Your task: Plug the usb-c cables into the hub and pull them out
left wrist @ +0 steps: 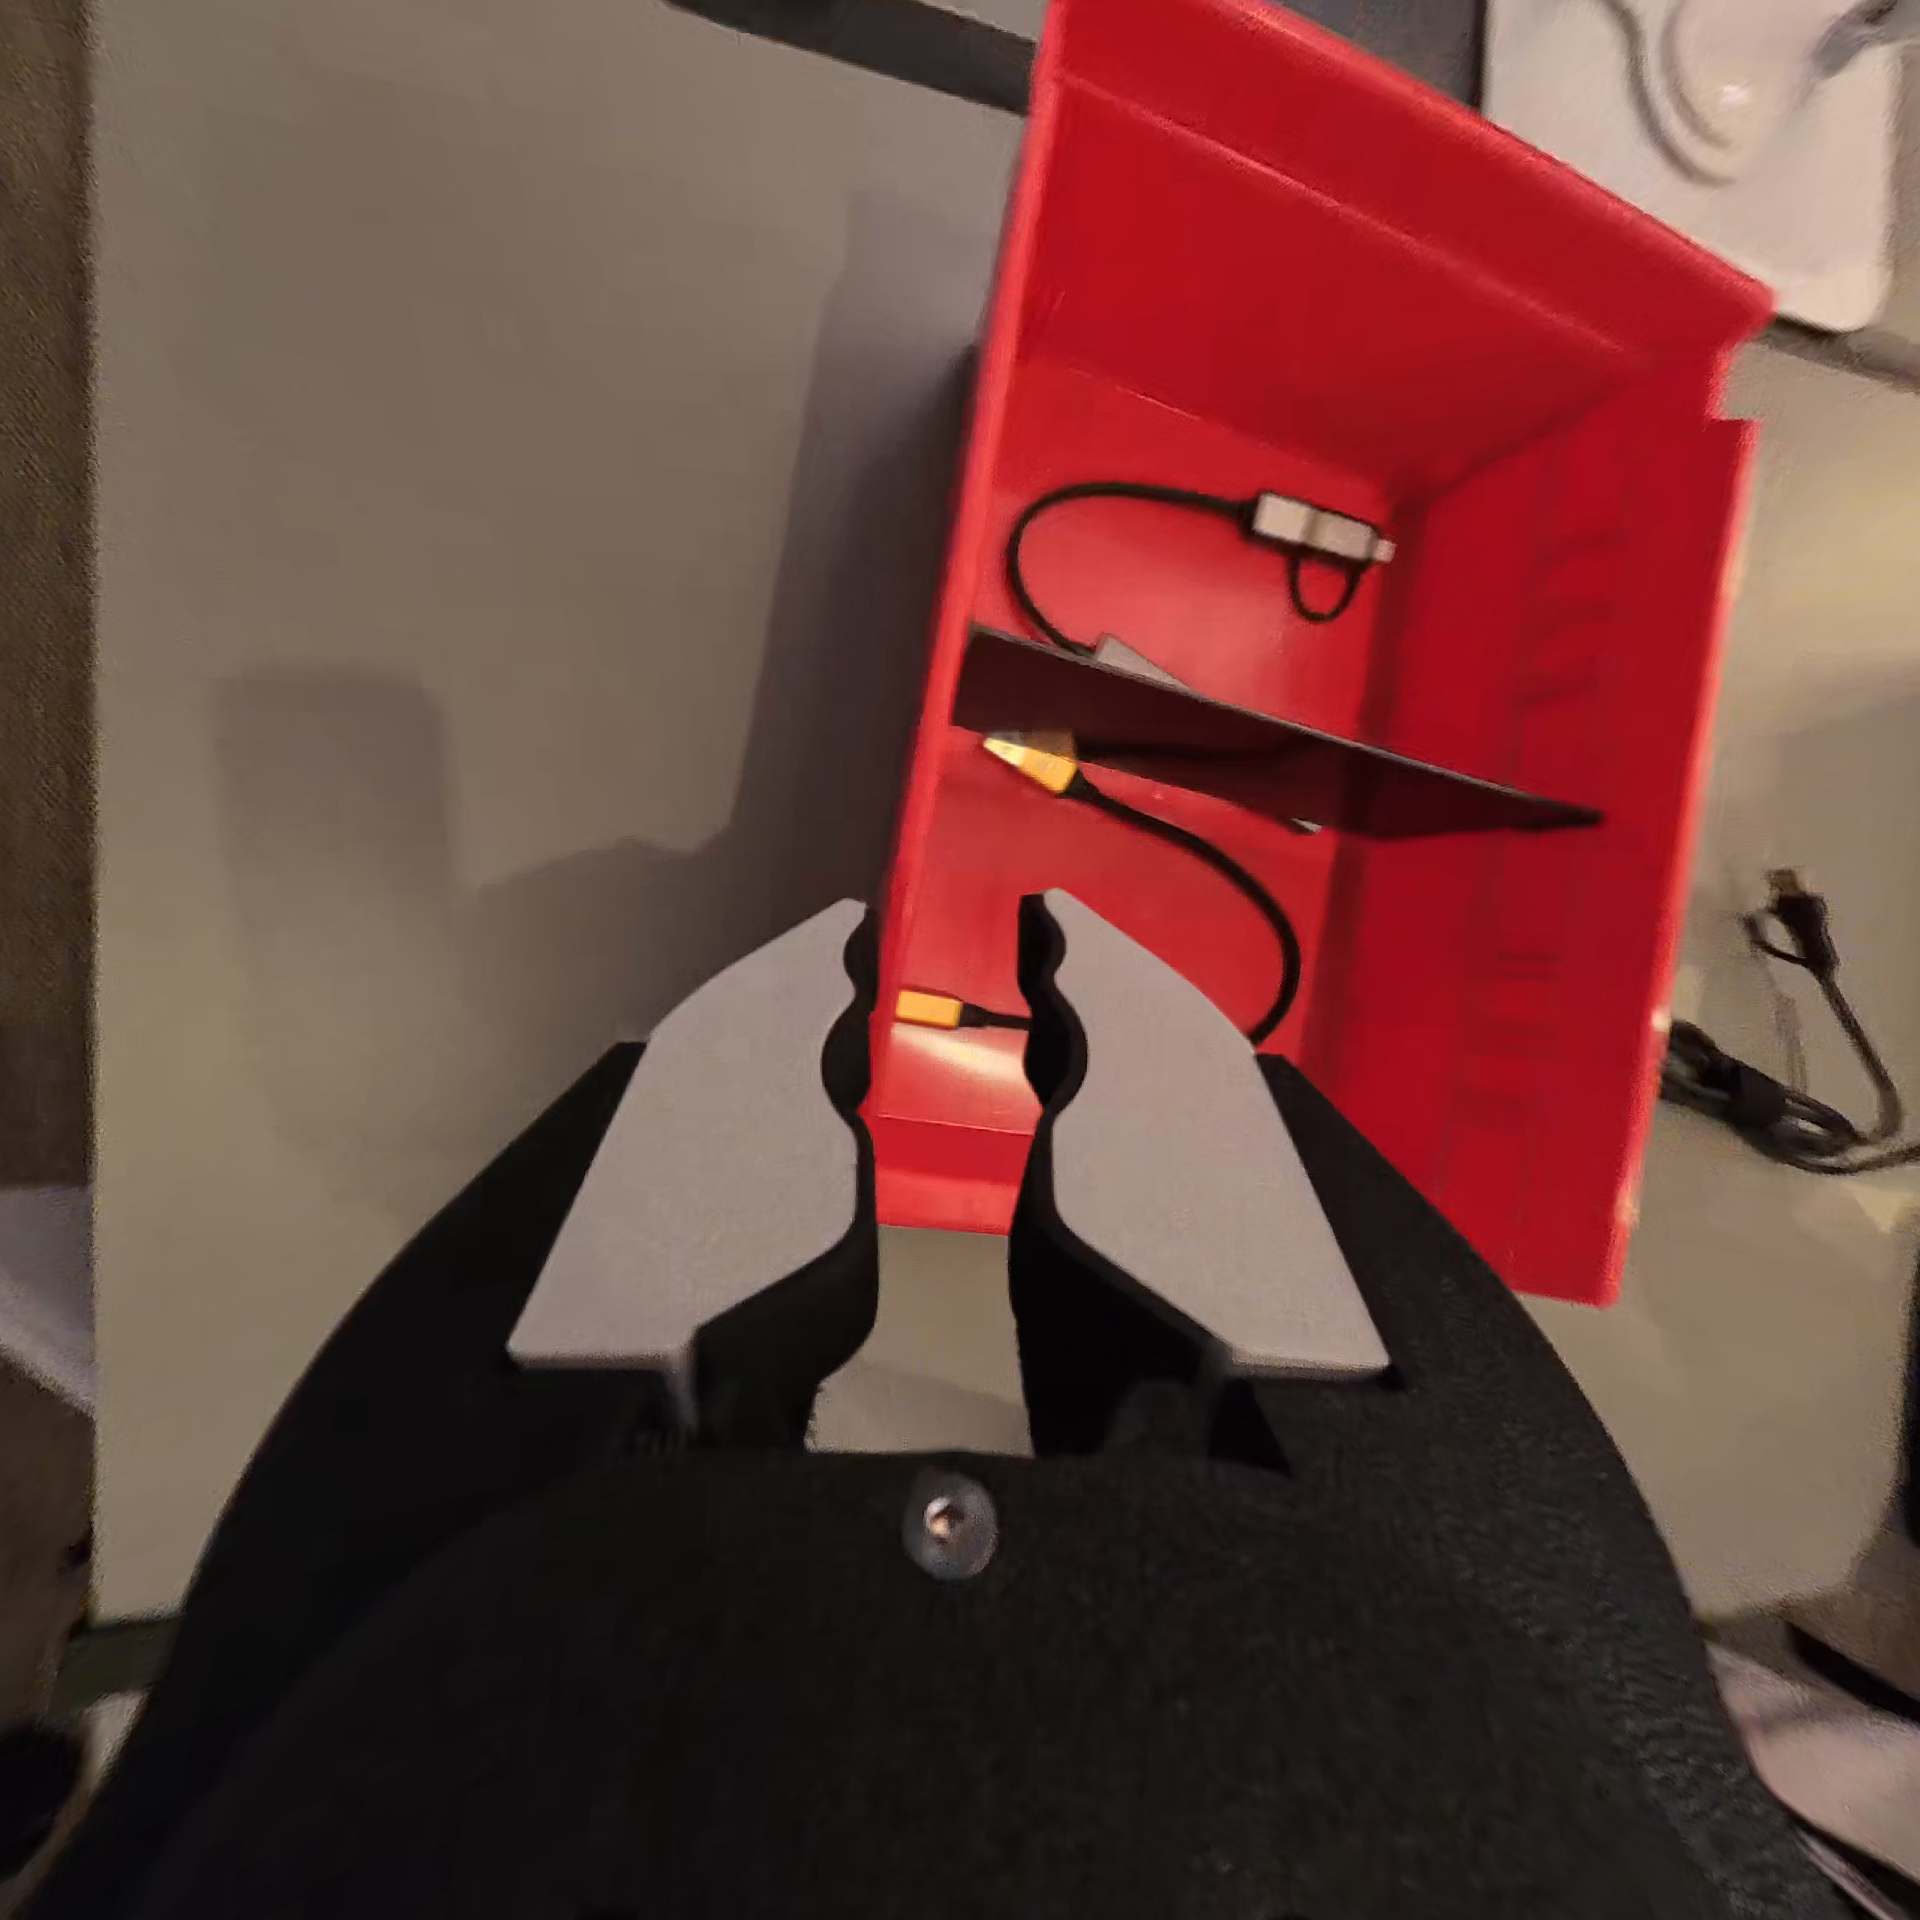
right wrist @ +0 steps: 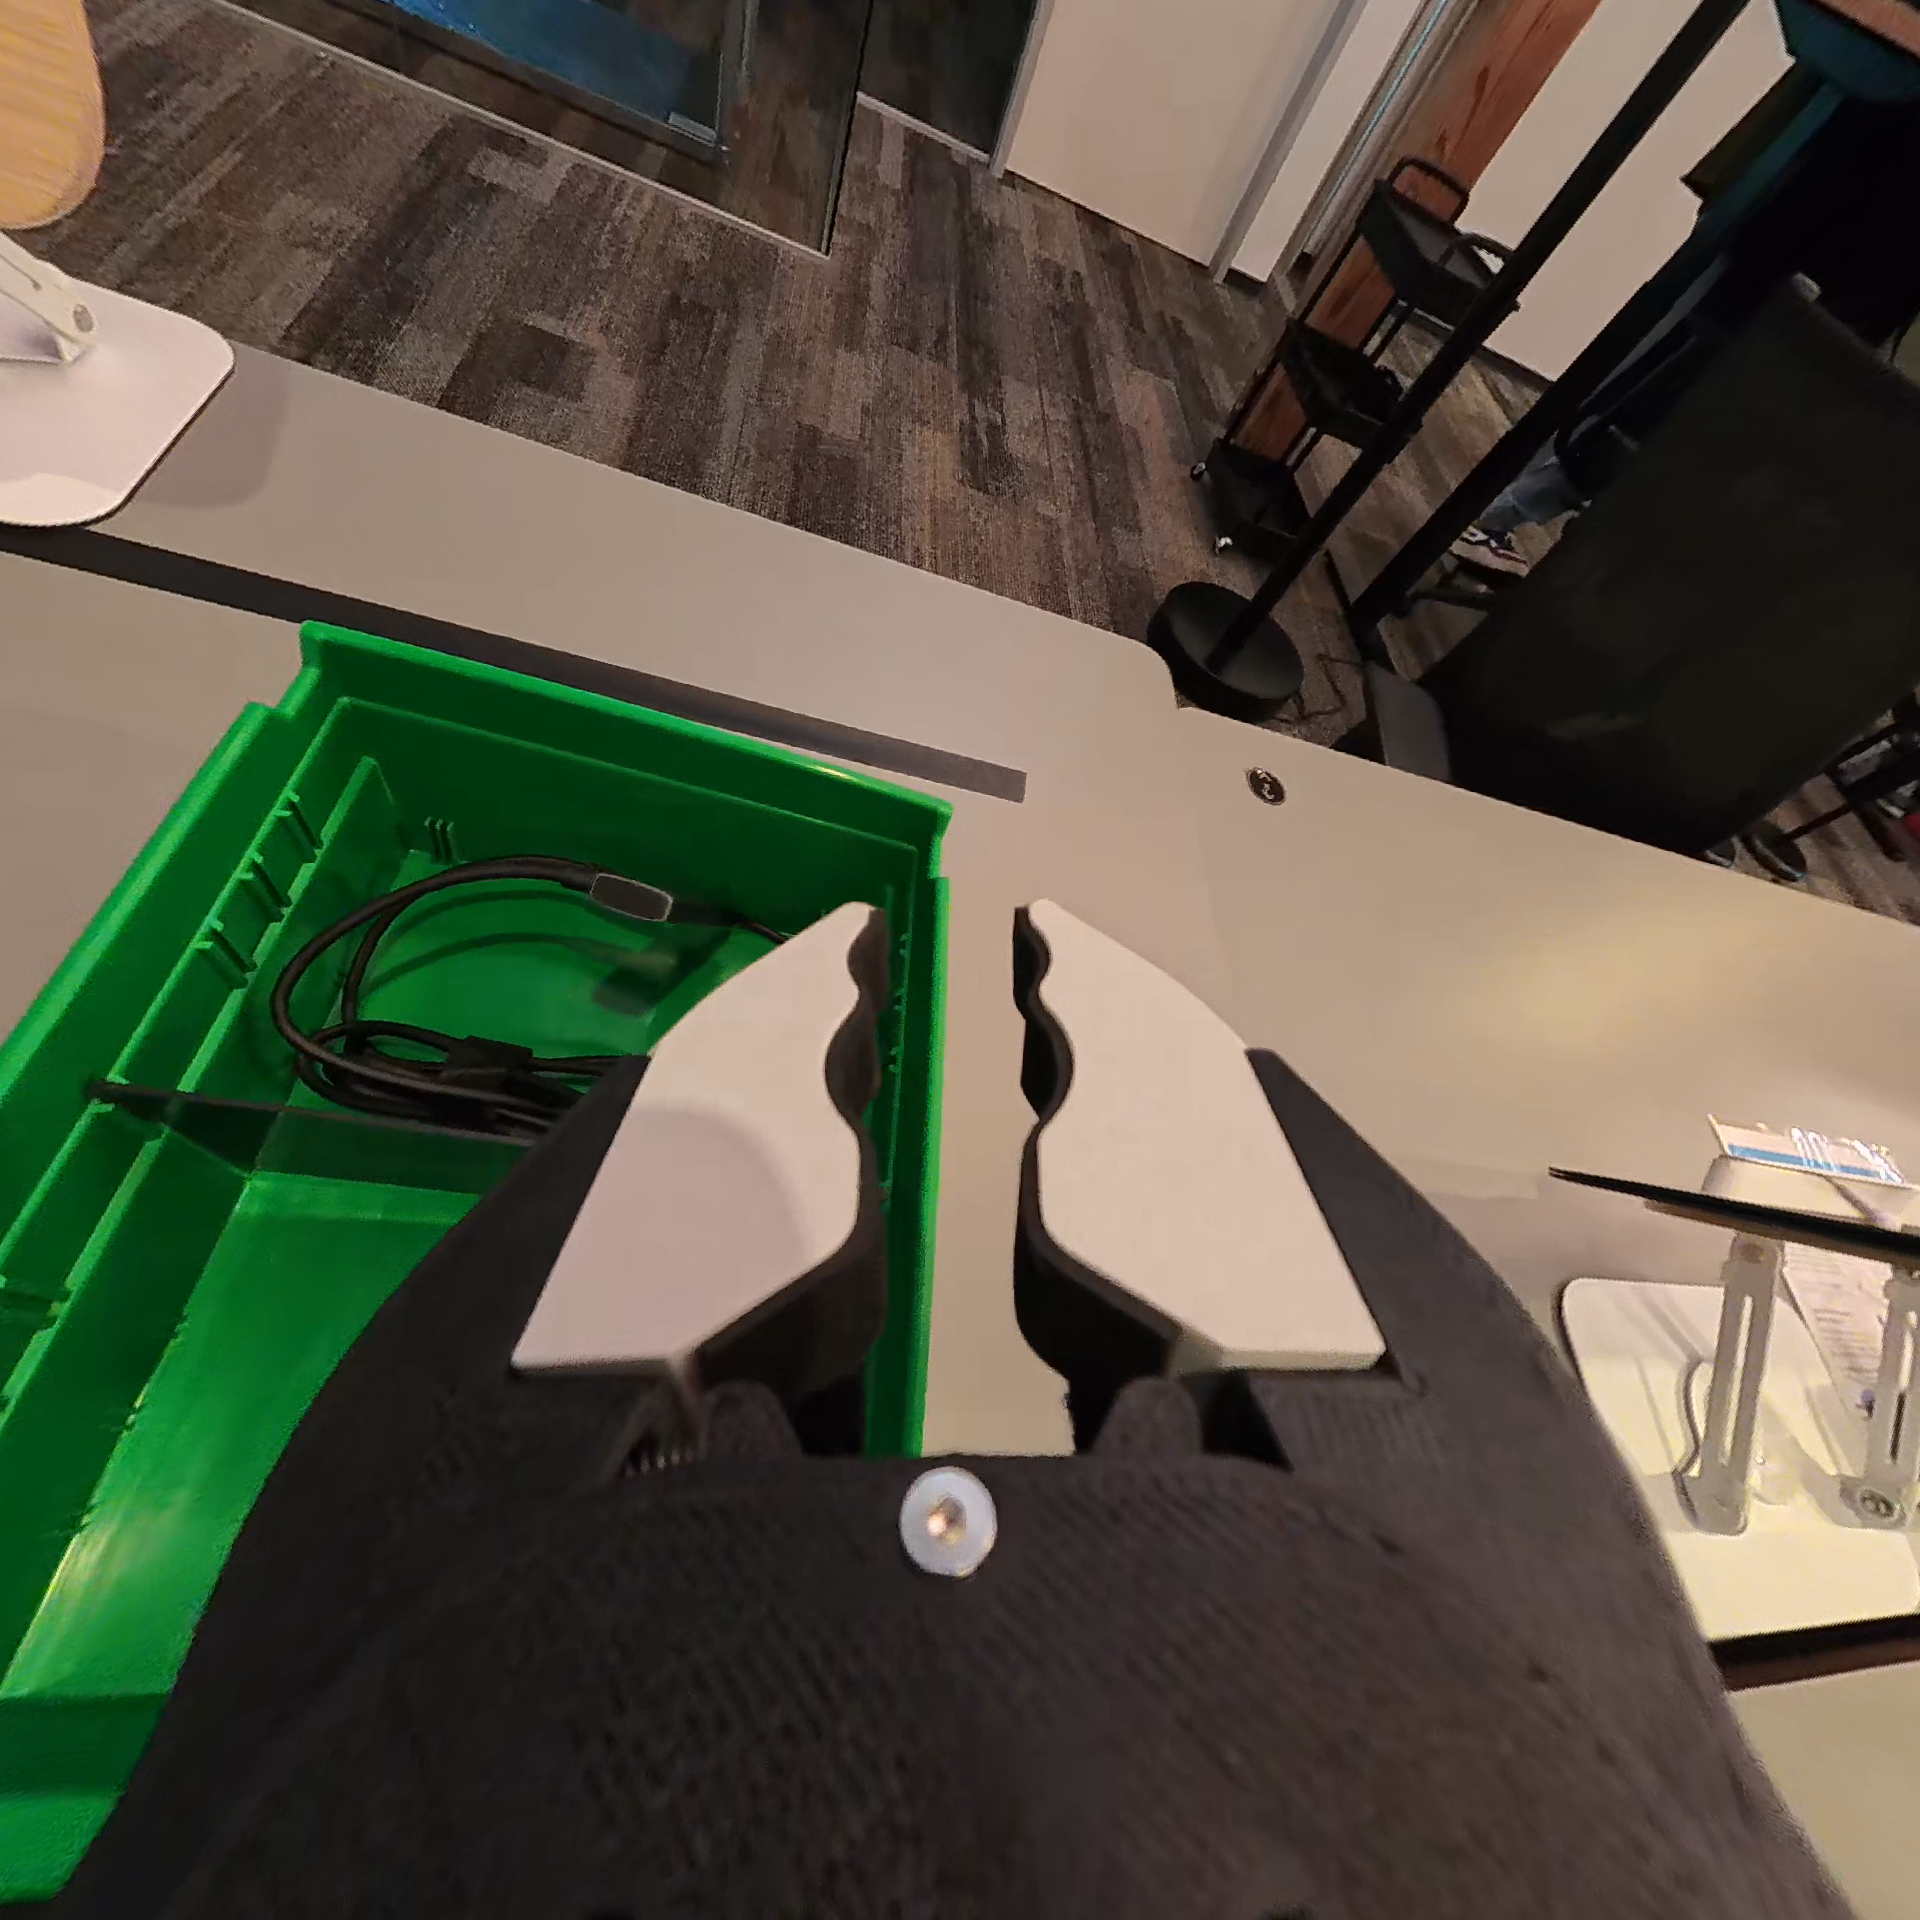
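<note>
In the left wrist view a red bin [left wrist: 1496, 935] stands on the grey table, split by a dark divider [left wrist: 1247, 738]. Its near part holds a short black cable with orange plugs [left wrist: 1039, 764], one orange plug [left wrist: 925, 1008] lying just beyond my fingertips. The far part holds a small grey hub [left wrist: 1320, 530] on a black lead. My left gripper [left wrist: 943, 914] is open and empty over the bin's near left corner. In the right wrist view my right gripper [right wrist: 951, 920] is open and empty over the right wall of a green bin [right wrist: 925, 1039] that holds a coiled black cable [right wrist: 416, 1039] with a grey plug.
A loose black cable [left wrist: 1808, 1049] lies on the table right of the red bin. A white stand base [right wrist: 94, 416] sits at the far left, and a metal stand on a white base [right wrist: 1766, 1382] at the right. The table edge [right wrist: 1143, 655] drops to carpet beyond. Across from one pair of fingers to the other is roughly 80 cm.
</note>
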The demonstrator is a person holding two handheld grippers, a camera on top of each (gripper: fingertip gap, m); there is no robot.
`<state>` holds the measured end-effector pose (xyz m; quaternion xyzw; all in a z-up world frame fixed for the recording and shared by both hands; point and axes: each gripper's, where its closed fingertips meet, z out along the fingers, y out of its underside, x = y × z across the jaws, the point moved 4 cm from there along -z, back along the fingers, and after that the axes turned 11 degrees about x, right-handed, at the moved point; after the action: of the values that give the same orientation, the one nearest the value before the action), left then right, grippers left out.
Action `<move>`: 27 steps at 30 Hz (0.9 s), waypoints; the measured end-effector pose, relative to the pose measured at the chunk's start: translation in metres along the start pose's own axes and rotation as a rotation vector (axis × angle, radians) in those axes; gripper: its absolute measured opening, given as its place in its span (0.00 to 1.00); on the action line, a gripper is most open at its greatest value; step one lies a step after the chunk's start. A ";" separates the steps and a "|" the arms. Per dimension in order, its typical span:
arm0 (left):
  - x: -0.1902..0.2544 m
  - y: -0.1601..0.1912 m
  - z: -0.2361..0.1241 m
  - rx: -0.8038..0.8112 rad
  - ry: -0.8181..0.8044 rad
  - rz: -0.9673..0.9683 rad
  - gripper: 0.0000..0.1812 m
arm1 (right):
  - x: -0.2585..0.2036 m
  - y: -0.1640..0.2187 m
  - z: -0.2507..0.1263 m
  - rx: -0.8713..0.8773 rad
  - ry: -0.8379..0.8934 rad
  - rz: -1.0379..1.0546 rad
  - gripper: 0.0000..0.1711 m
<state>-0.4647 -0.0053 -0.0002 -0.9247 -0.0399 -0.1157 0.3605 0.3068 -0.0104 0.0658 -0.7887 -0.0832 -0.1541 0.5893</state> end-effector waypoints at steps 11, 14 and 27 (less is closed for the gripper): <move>-0.012 0.043 0.020 -0.293 -0.051 -0.050 0.12 | -0.005 0.004 0.001 -0.003 -0.040 -0.064 0.15; -0.007 0.054 0.020 -0.353 -0.010 -0.090 0.12 | -0.006 0.005 0.002 -0.007 -0.045 -0.069 0.14; 0.028 -0.008 -0.021 0.057 0.130 -0.003 0.06 | -0.005 0.002 -0.001 0.012 -0.029 -0.117 0.15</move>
<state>-0.4427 -0.0142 0.0270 -0.9046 -0.0209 -0.1748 0.3882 0.3029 -0.0118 0.0621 -0.7810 -0.1387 -0.1763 0.5828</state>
